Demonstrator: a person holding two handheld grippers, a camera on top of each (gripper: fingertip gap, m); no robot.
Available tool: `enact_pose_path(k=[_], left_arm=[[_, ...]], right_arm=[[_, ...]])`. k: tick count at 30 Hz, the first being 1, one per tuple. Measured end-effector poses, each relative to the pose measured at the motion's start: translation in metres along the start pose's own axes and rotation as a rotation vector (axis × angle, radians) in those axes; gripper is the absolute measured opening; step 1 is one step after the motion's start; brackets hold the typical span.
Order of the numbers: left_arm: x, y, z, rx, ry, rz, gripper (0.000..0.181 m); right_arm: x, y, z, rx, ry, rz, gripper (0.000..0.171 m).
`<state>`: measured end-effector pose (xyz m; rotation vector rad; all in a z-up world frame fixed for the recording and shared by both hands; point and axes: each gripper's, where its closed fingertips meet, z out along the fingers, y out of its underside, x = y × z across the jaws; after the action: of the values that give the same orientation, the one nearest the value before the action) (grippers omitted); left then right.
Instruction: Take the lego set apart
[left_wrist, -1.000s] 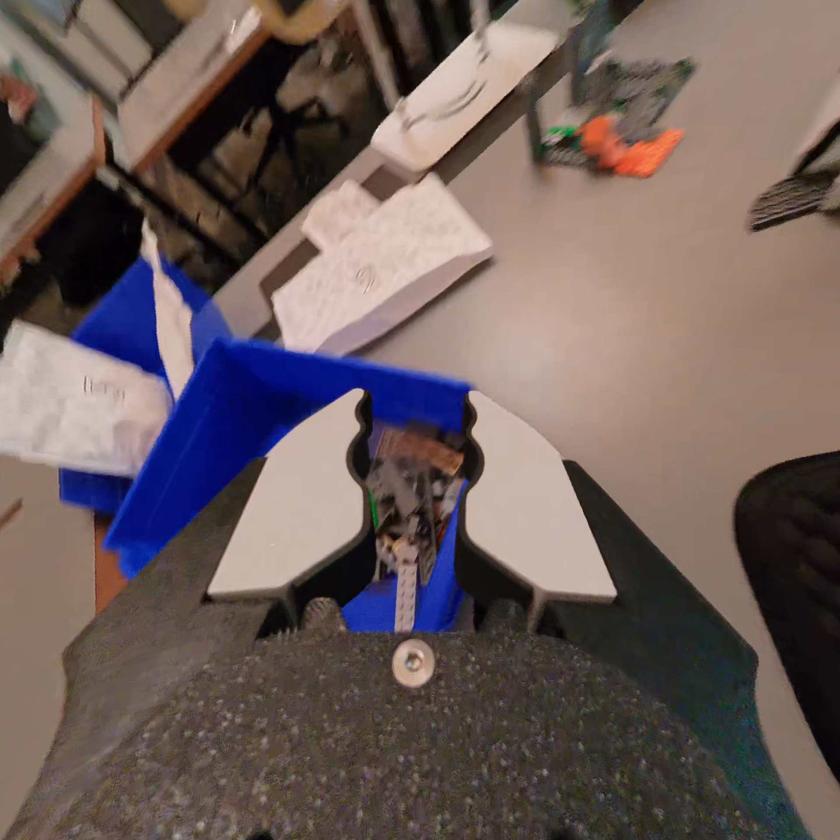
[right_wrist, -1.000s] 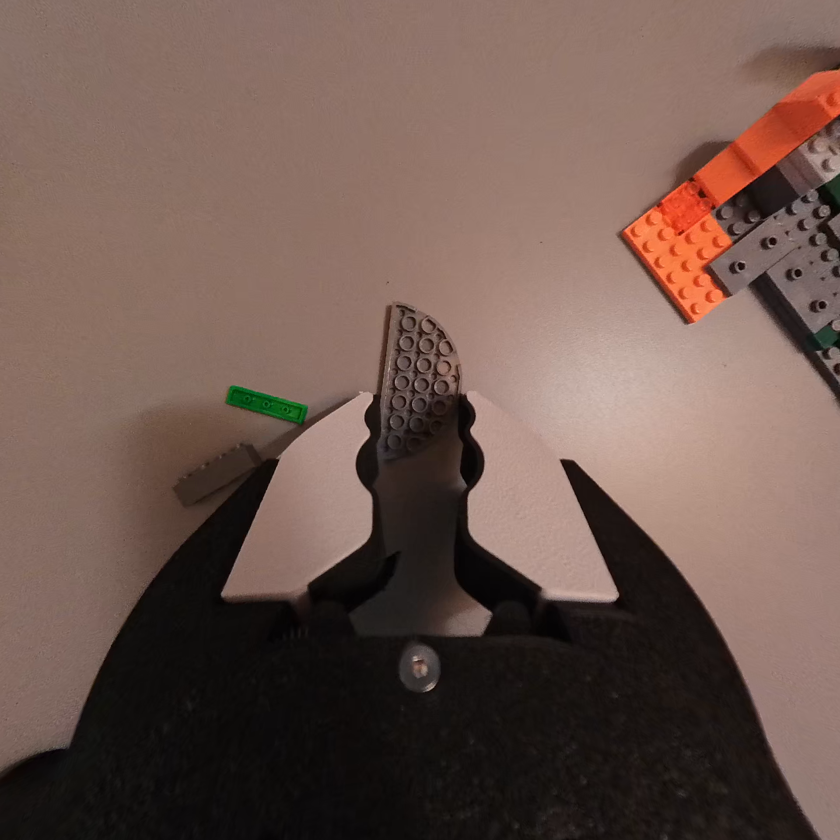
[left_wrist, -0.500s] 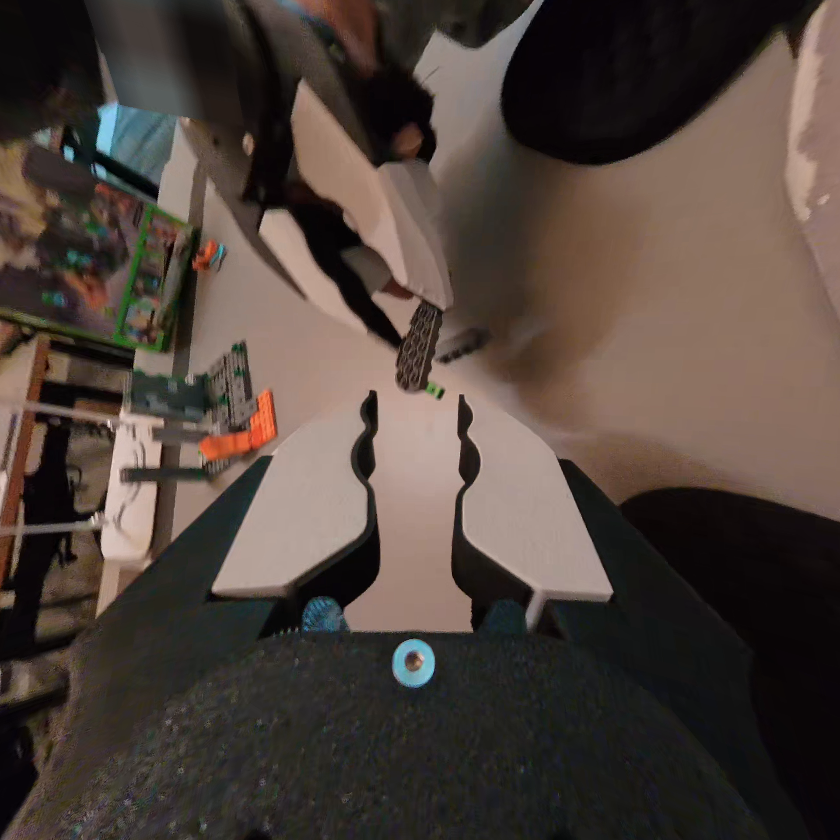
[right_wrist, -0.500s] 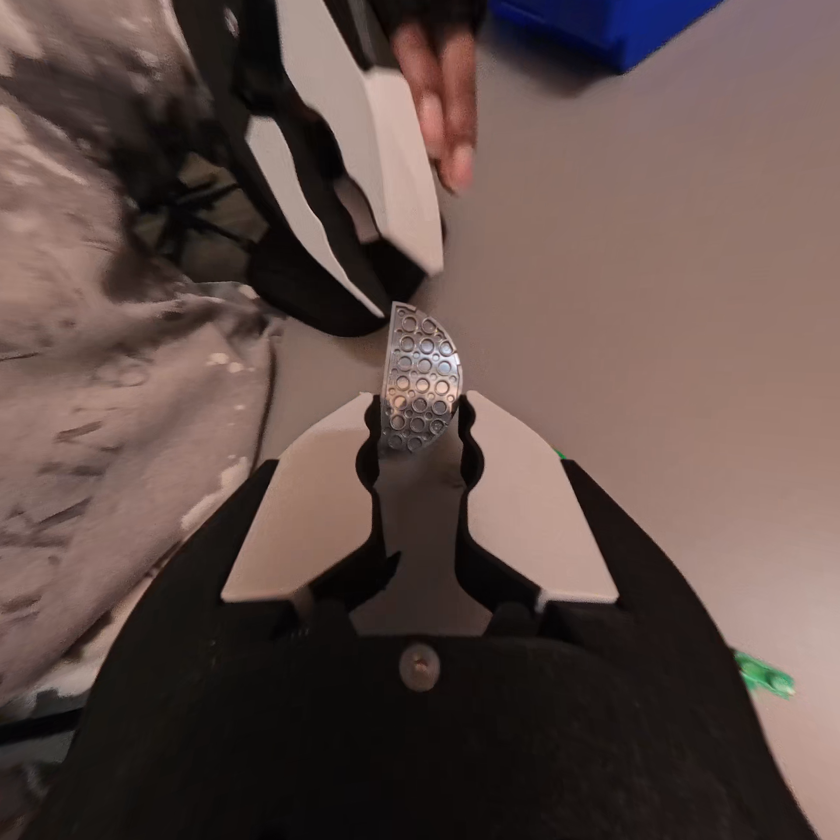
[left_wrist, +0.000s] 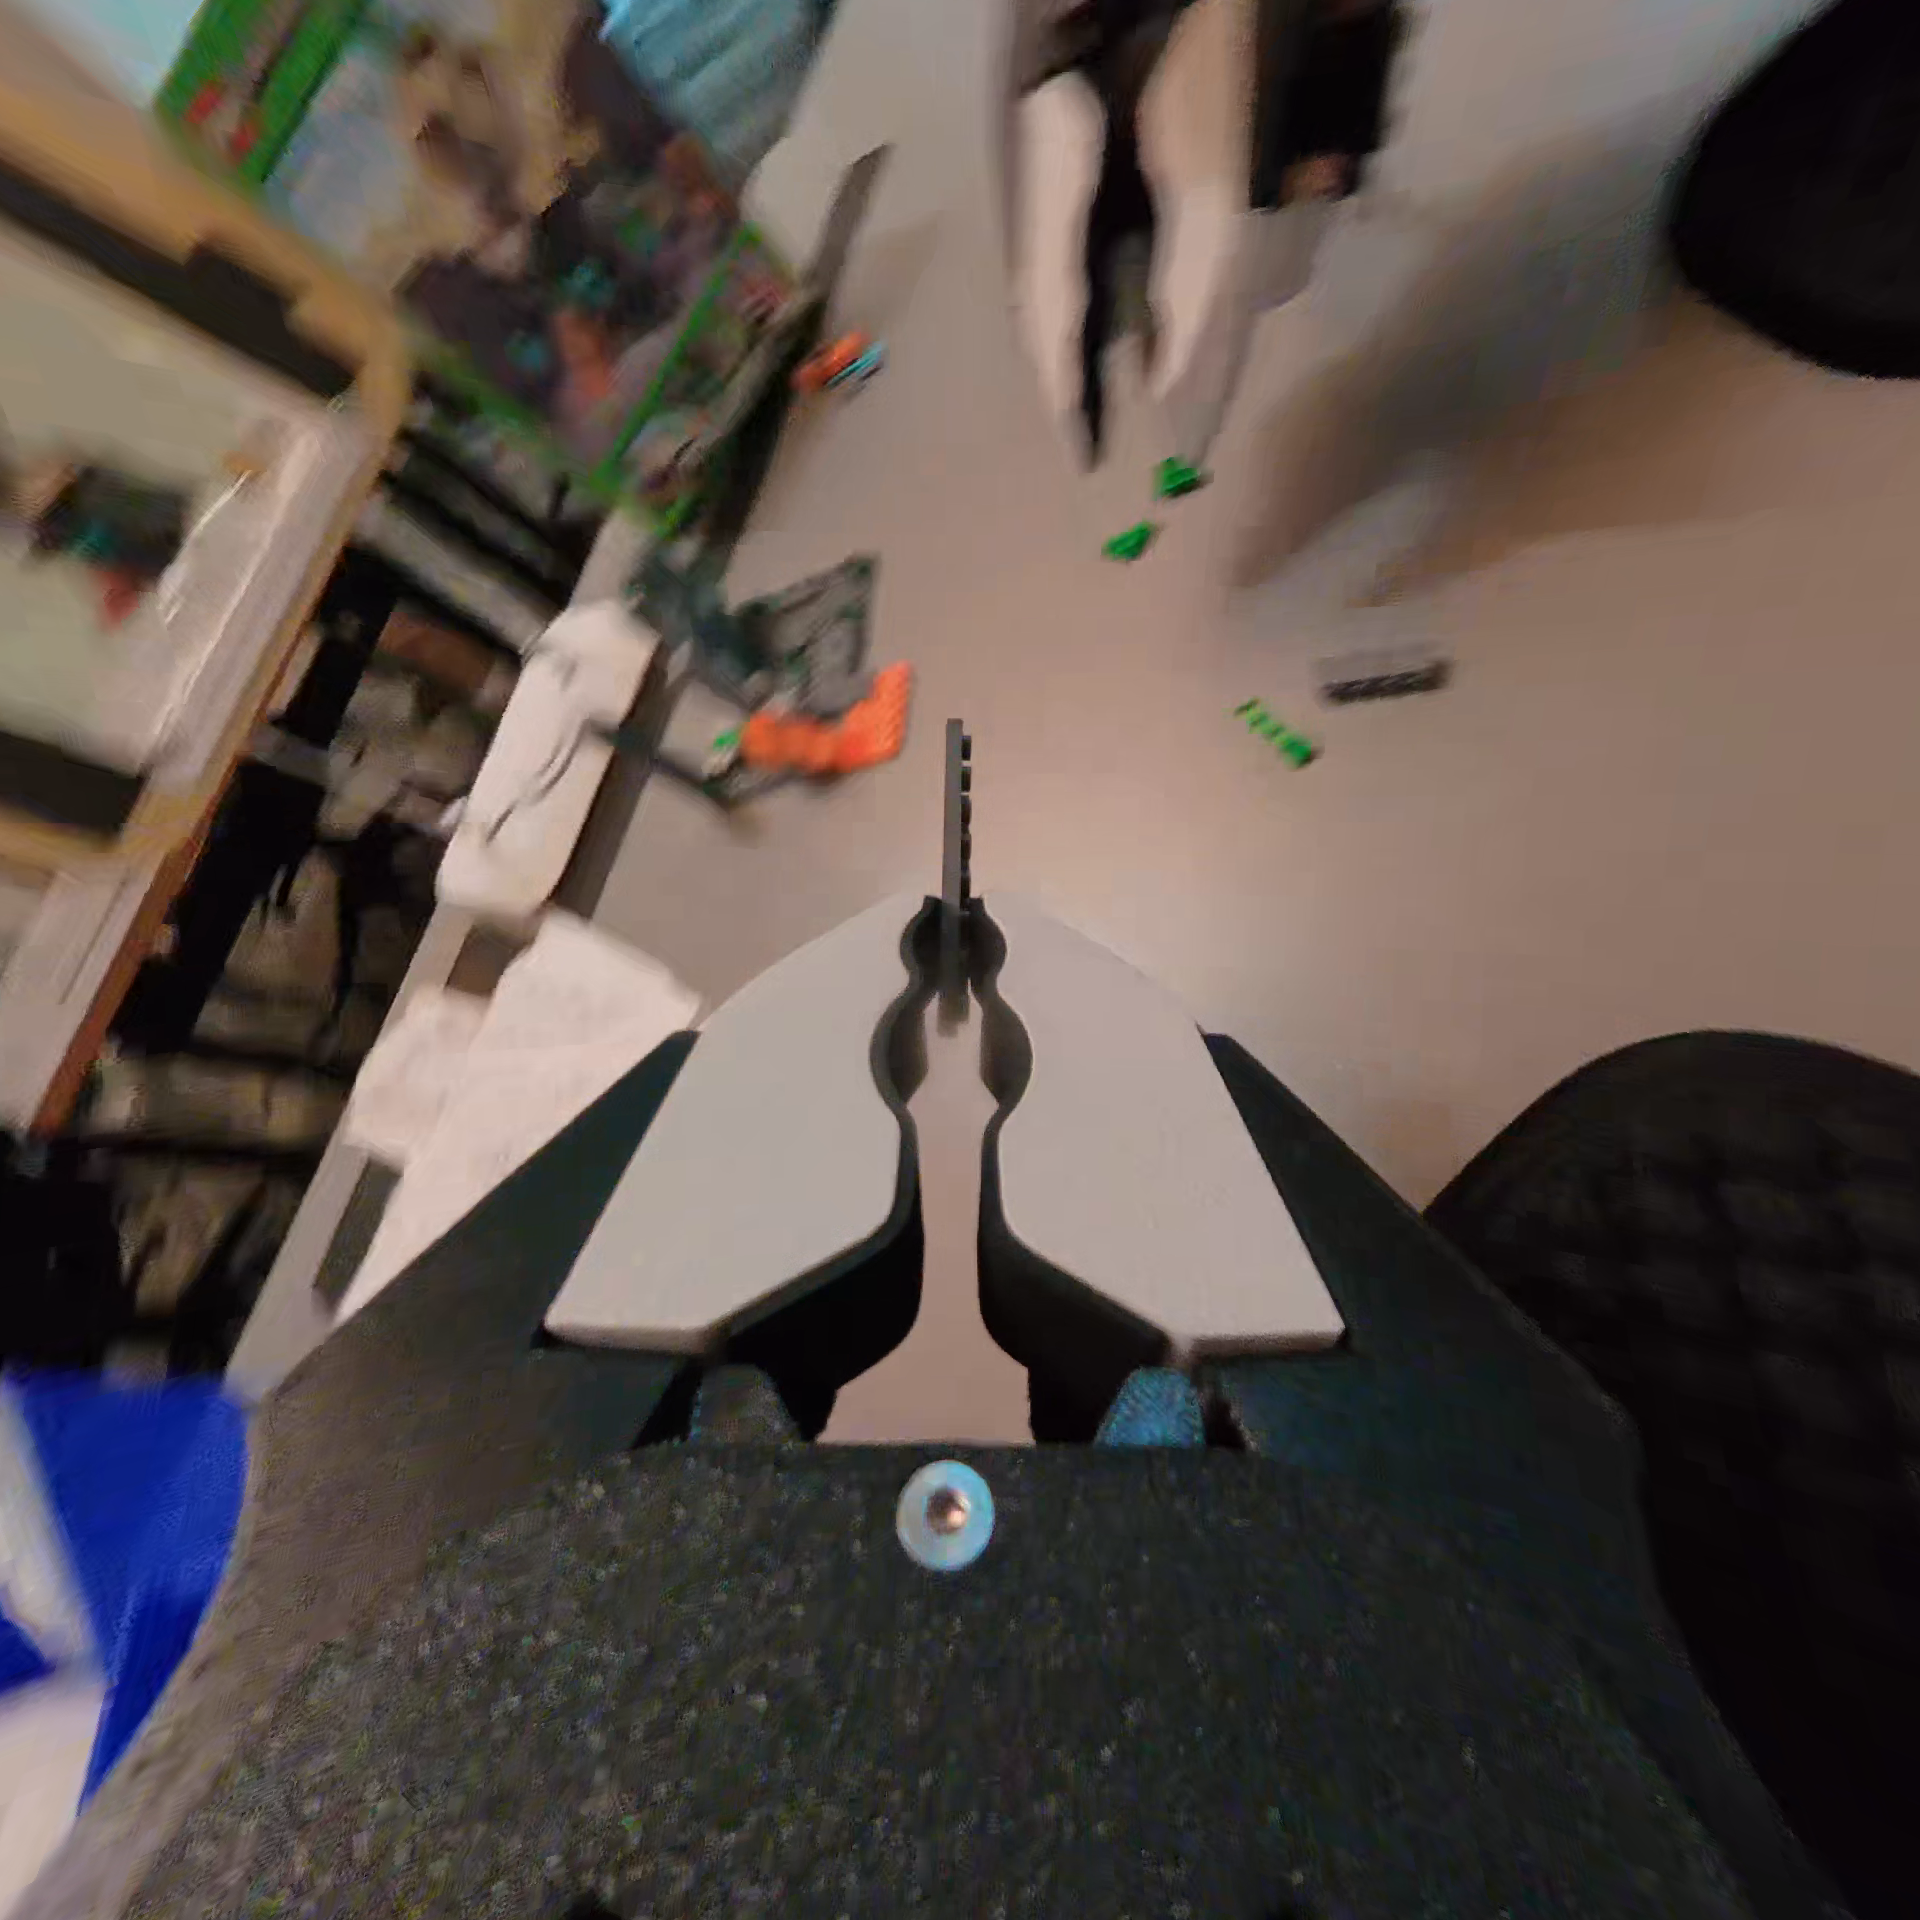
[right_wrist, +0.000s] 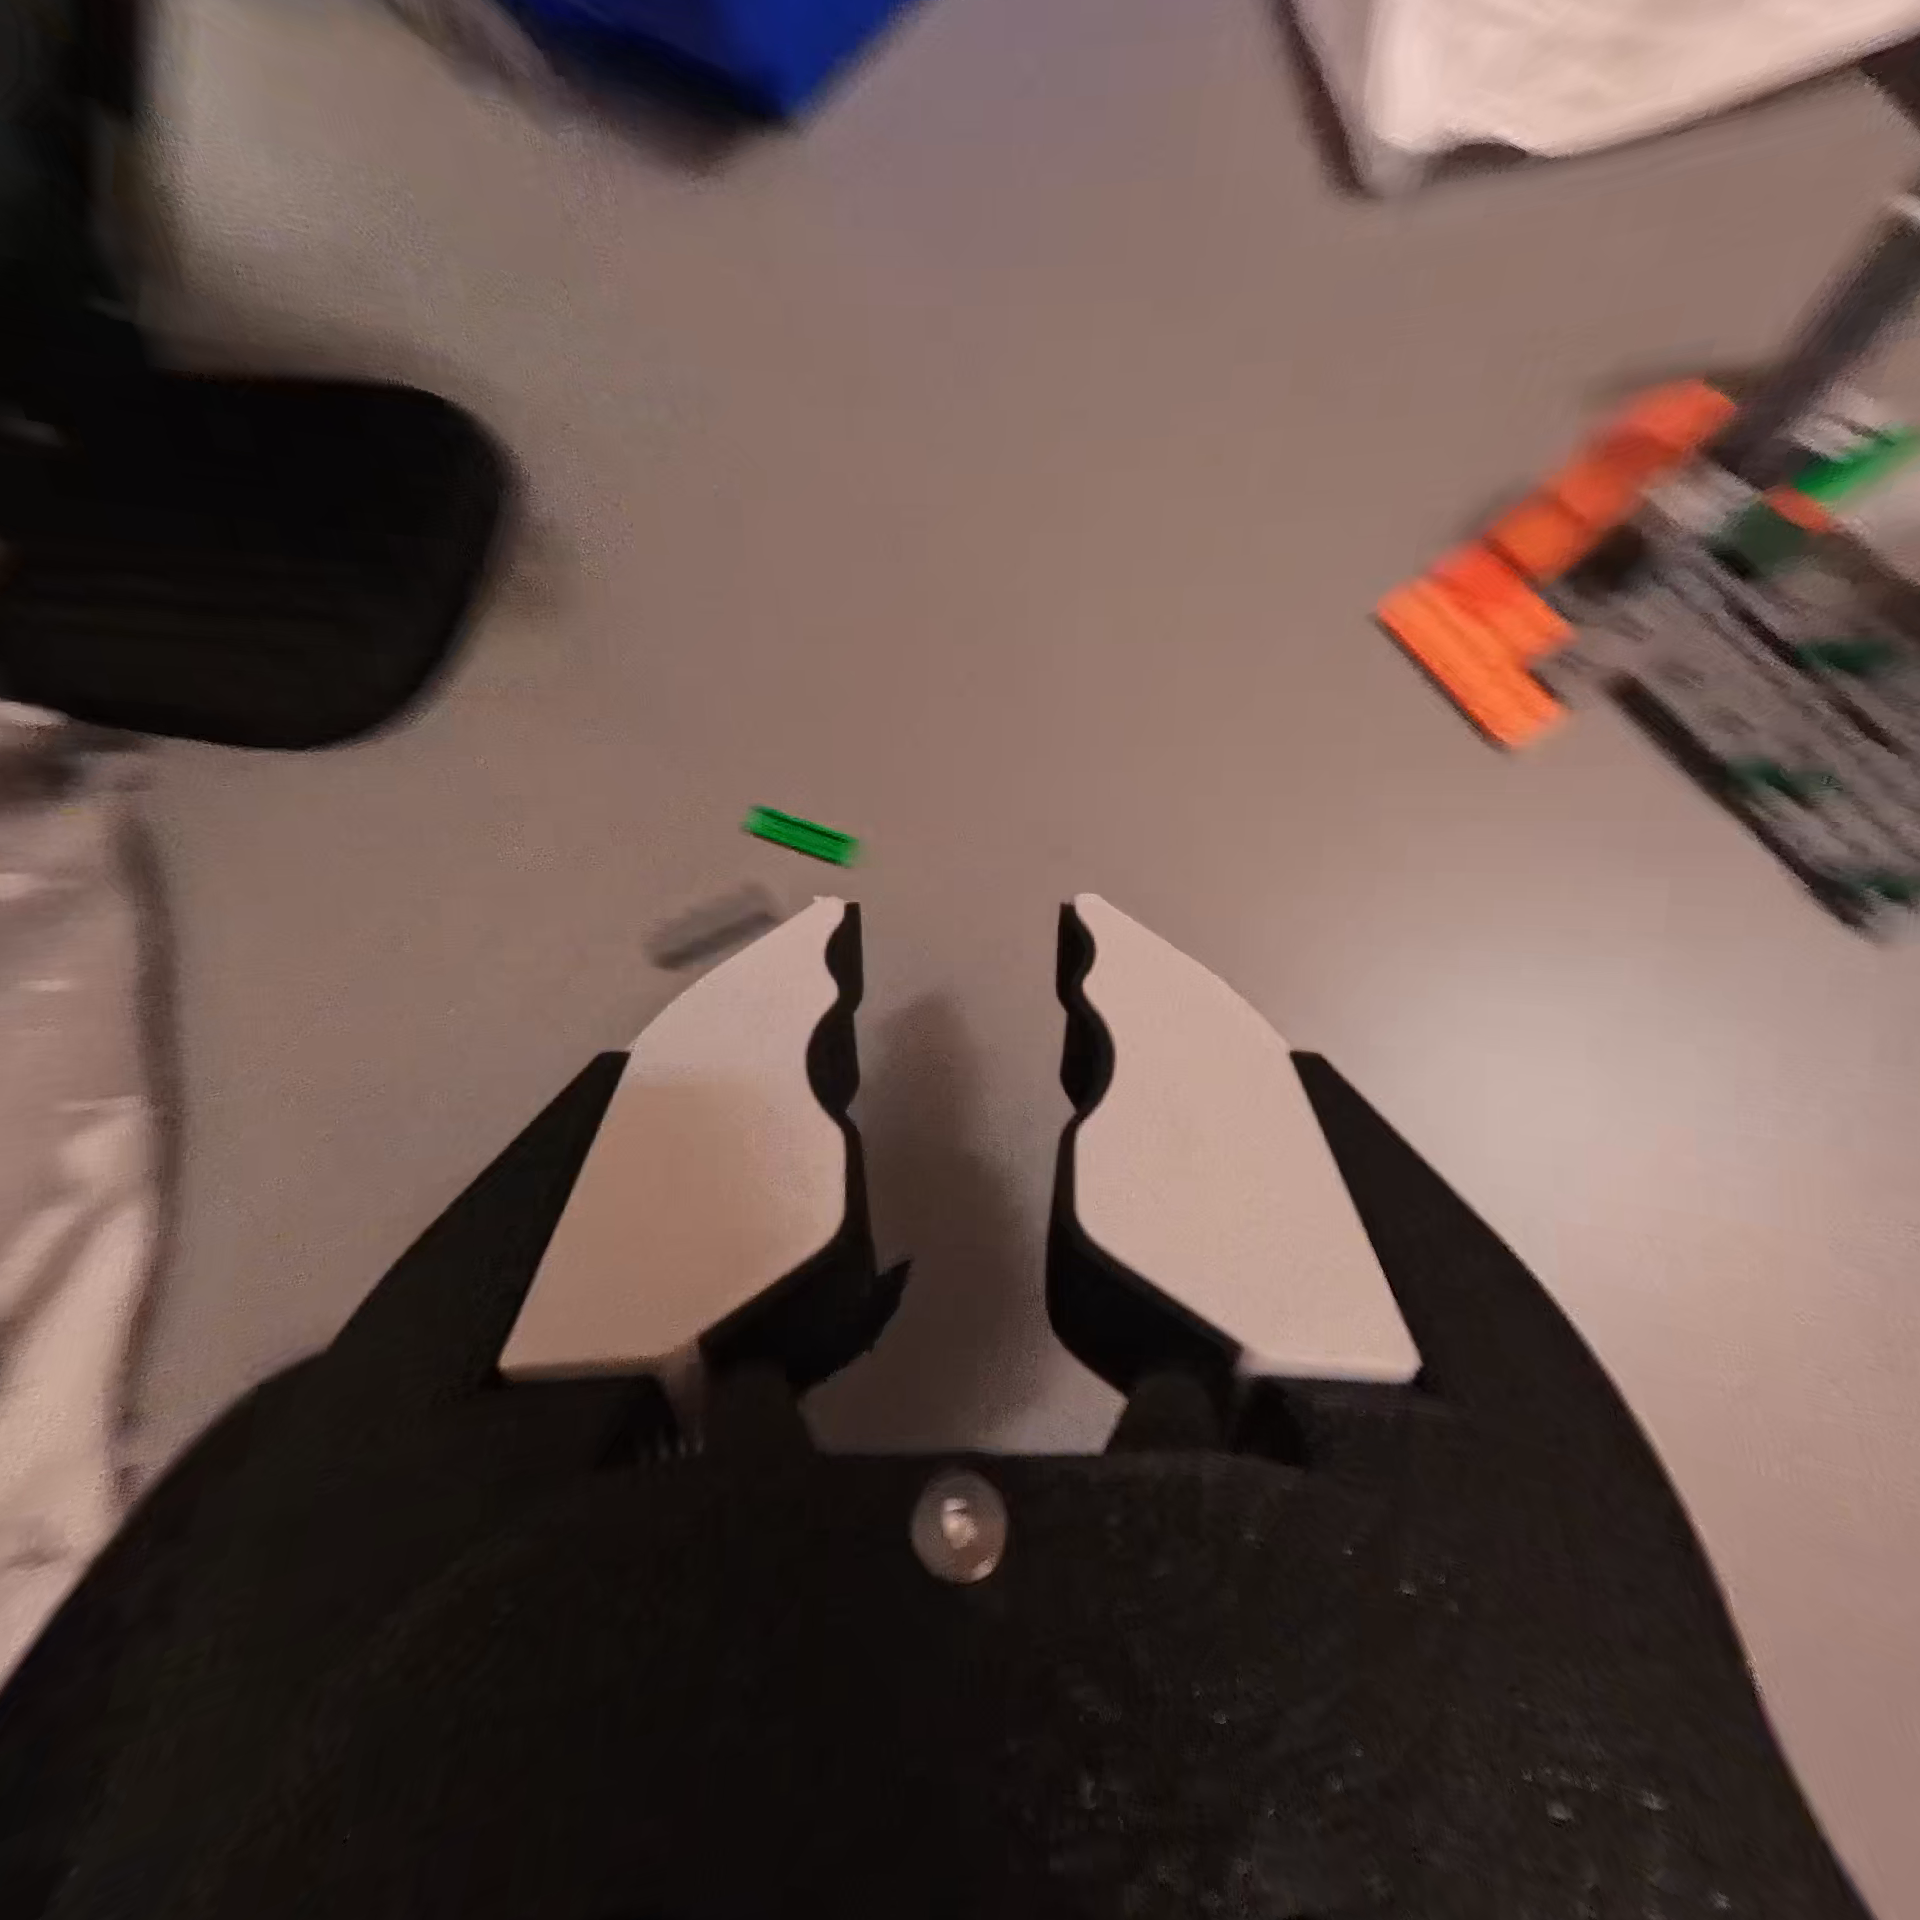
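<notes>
The lego set (right_wrist: 1704, 634), a flat studded build of orange, grey and dark green plates, lies on the smooth grey table (right_wrist: 1039, 520) off to the right of the right gripper (right_wrist: 961, 914), well apart from it; it is blurred in both views. That gripper's pale, wavy-edged fingers stand spread with bare table between them, holding nothing. Just ahead of its left fingertip lie a thin green plate (right_wrist: 800, 834) and a small grey brick (right_wrist: 712, 923), near each other.

The left gripper (left_wrist: 954, 914) has its fingers pressed almost together, pinching a thin dark plate (left_wrist: 958, 810) seen edge-on, its studs facing right, sticking out past the tips above the table. Beyond it the set (left_wrist: 821, 686) sits close to the table's left edge, beside a white block (left_wrist: 551, 748). More green pieces (left_wrist: 1273, 732) are scattered to the right. A blue bin (left_wrist: 114, 1507) shows at lower left, and a black rounded cushion (left_wrist: 1704, 1299) at lower right. Open table lies between the two grippers and the set.
</notes>
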<state>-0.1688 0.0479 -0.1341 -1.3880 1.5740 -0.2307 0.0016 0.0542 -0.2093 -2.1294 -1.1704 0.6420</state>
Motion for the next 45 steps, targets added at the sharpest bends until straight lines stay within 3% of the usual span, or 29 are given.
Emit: enact_pose_path(k=[4,8,12,17,19,24,30,38,45], left_arm=[[-0.062,0.058,-0.056,-0.11,-0.222,-0.289,0.005],[-0.091,0.121,-0.094,-0.219,-0.382,-0.549,0.005],[-0.085,0.163,-0.098,-0.295,-0.392,-0.802,0.005],[-0.072,0.193,-0.087,-0.398,-0.373,-0.865,0.005],[-0.073,0.195,-0.086,-0.406,-0.383,-0.856,0.013],[-0.084,0.183,-0.09,-0.359,-0.438,-0.821,0.019],[-0.082,0.125,-0.086,-0.244,-0.432,-0.588,0.017],[-0.019,0.037,-0.03,-0.094,-0.139,-0.29,0.013],[0.056,-0.021,0.034,0.088,0.117,-0.084,0.021]], right_arm=[[0.038,0.03,-0.015,-0.151,0.222,0.015,0.037],[0.055,0.05,-0.025,-0.224,0.283,0.054,0.037],[0.055,0.066,-0.022,-0.283,0.273,0.03,0.039],[0.047,0.068,-0.006,-0.295,0.222,-0.031,0.04],[0.047,0.068,-0.002,-0.301,0.212,-0.034,0.039],[0.043,0.069,0.005,-0.305,0.181,-0.037,0.025],[0.039,0.065,0.007,-0.277,0.155,-0.037,0.018],[-0.003,0.023,0.008,-0.082,-0.021,-0.095,0.018],[-0.077,-0.024,0.014,0.117,-0.3,-0.193,0.018]])
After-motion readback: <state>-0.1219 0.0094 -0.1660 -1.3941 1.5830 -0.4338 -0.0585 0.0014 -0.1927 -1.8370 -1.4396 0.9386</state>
